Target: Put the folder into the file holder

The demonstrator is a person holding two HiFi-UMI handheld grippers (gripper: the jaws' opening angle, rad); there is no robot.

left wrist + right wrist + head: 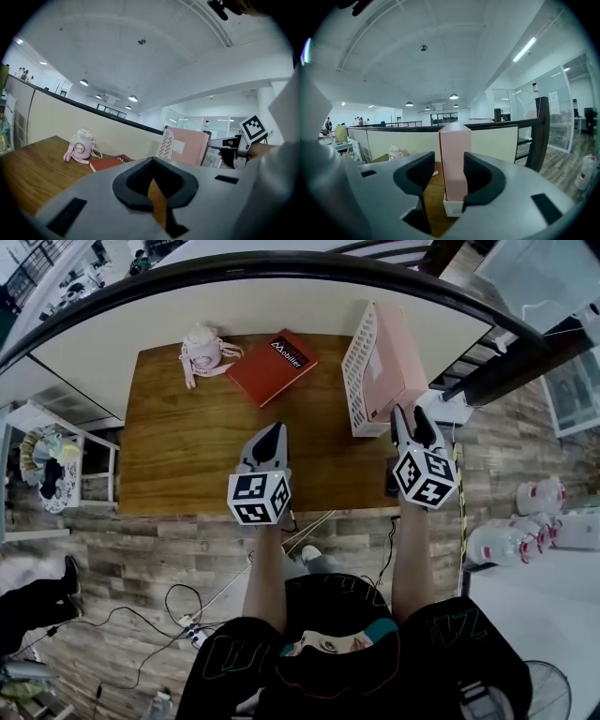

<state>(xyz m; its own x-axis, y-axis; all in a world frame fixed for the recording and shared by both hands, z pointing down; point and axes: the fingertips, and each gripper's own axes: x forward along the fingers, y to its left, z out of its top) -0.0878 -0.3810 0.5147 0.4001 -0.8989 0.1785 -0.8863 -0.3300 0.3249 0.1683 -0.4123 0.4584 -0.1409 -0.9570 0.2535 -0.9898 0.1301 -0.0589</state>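
Note:
The red folder (pixel 272 367) lies flat at the back of the wooden table (pixel 187 456), apart from both grippers, and also shows in the left gripper view (pixel 110 162). The pink and white file holder (pixel 375 371) stands upright at the table's right side (pixel 187 147). My right gripper (pixel 415 418) hovers at the holder's near right corner. Its jaws stand apart, and the holder (pixel 454 159) shows just beyond the gap, with bare wood beside it. My left gripper (pixel 272 432) hangs over the table's front middle, jaws together and empty (pixel 152 164).
A pink bottle (pixel 202 351) with a strap stands at the back left, beside the folder. A cream partition wall and a dark railing (pixel 281 263) run behind the table. Cables and a power strip (pixel 192 629) lie on the floor. Water jugs (pixel 511 540) stand at the right.

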